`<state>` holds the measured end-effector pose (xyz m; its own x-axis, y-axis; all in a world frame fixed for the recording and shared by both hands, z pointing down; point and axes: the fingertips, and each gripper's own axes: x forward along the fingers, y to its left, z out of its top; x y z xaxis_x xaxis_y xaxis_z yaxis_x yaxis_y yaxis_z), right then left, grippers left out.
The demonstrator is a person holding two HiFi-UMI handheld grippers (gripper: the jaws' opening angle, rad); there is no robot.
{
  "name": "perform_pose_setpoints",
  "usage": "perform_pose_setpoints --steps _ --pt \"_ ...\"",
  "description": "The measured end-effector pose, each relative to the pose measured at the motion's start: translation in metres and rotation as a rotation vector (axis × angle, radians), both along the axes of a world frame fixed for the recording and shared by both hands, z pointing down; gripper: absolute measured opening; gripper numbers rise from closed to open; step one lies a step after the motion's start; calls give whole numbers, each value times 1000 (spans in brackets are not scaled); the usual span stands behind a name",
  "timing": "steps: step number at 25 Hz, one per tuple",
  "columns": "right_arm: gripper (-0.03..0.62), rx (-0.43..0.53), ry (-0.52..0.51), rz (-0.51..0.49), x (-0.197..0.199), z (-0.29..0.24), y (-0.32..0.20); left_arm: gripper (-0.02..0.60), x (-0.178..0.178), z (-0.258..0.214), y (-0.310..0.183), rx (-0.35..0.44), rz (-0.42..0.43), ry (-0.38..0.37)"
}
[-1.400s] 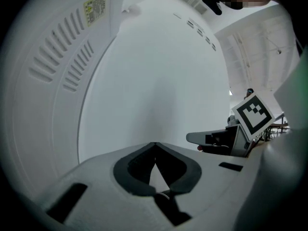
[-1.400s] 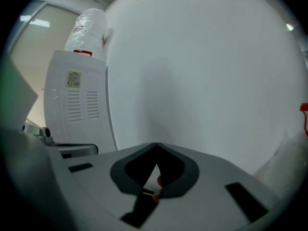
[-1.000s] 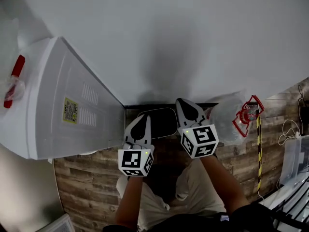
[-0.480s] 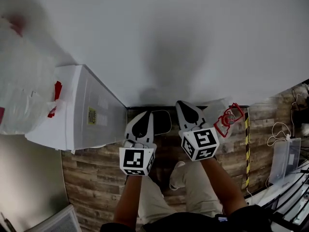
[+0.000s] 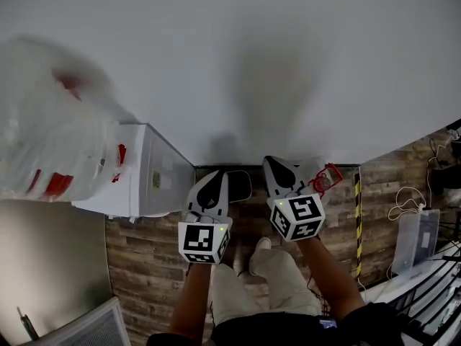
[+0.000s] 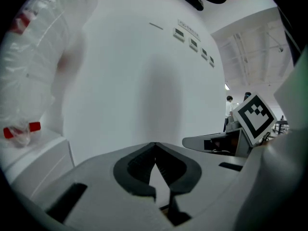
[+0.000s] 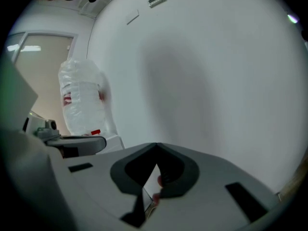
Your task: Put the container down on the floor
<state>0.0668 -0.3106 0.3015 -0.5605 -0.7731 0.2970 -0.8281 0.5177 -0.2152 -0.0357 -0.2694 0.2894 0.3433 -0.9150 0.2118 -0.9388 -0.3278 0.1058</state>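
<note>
Far left, a big clear bottle (image 5: 50,143) sits on a white box (image 5: 148,186). Next is the L gripper (image 5: 213,175). Its jaws are shut tight w/ nothing in them. Just past its tip the dark container (image 5: 240,184) lies on the wood floor (image 5: 144,265) by the wall, and nothing holds it. Then the R gripper (image 5: 274,161), jaws shut too. A tiny pink bit shows thru the gap, prob. just stuff behind it, but it's hard to tell. Right of it lies a clear jug (image 5: 323,179) w/ a red handle. I think the put-down is done. Next: keep both grippers off the container & stop.
</note>
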Motion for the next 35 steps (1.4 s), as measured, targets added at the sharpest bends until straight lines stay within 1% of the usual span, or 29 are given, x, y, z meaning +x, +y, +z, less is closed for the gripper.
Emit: perform_pose_setpoints --steps 4,7,10,14,20,25,29,35 --pt "29 8 -4 6 3 -47 7 17 1 -42 3 -4 3 12" --pt "29 11 -6 17 6 -75 15 17 4 -69 9 0 23 0" --pt "29 4 -12 26 10 -99 26 17 10 -92 17 3 43 8" --pt "29 -23 -62 51 14 -124 45 17 14 -121 33 12 79 -4" --pt "29 -6 -75 90 9 -151 68 17 7 -149 61 33 106 22" --pt "29 30 -75 106 -2 -172 89 17 0 -166 84 61 128 21" --pt "29 62 -66 111 -14 -192 110 17 -14 -180 102 91 128 16" --pt "29 93 -97 121 -29 -218 141 17 -29 -207 133 139 156 8"
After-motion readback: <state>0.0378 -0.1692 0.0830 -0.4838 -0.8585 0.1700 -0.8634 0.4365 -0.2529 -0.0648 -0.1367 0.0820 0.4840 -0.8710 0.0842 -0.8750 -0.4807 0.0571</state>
